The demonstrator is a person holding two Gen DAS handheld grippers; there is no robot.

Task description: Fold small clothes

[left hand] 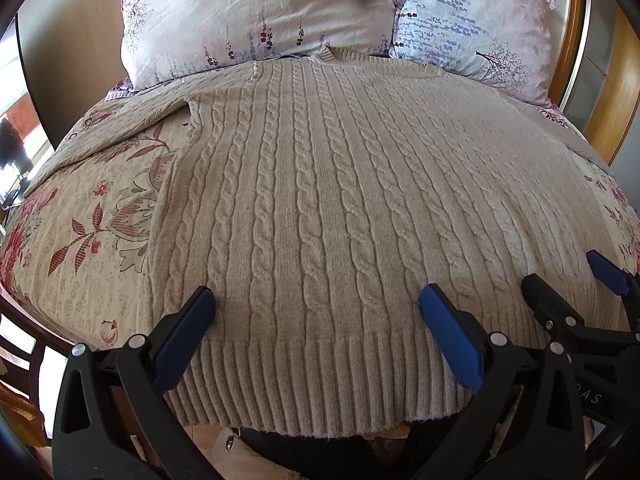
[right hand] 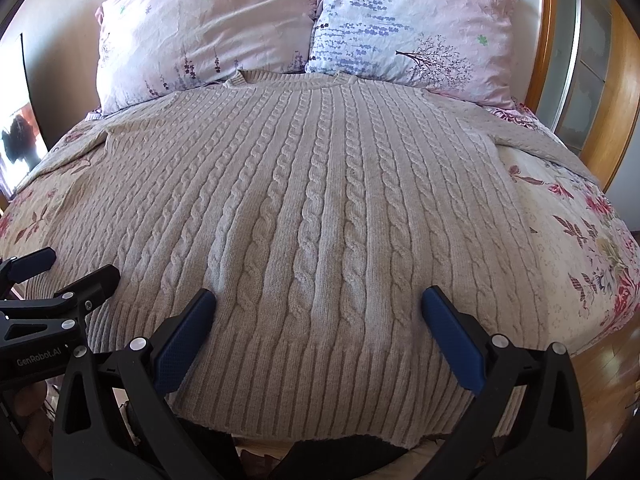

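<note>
Bed (left hand: 92, 216): the cable-knit sweater (left hand: 320, 200) lies flat on it, collar at the pillows (left hand: 256, 16), hem nearest you. Left claw (left hand: 316, 308) and right claw (right hand: 318, 308) hover wide apart over the hem, gripping nothing. Pinch both layers at the hem corners, lifting evenly.
</note>
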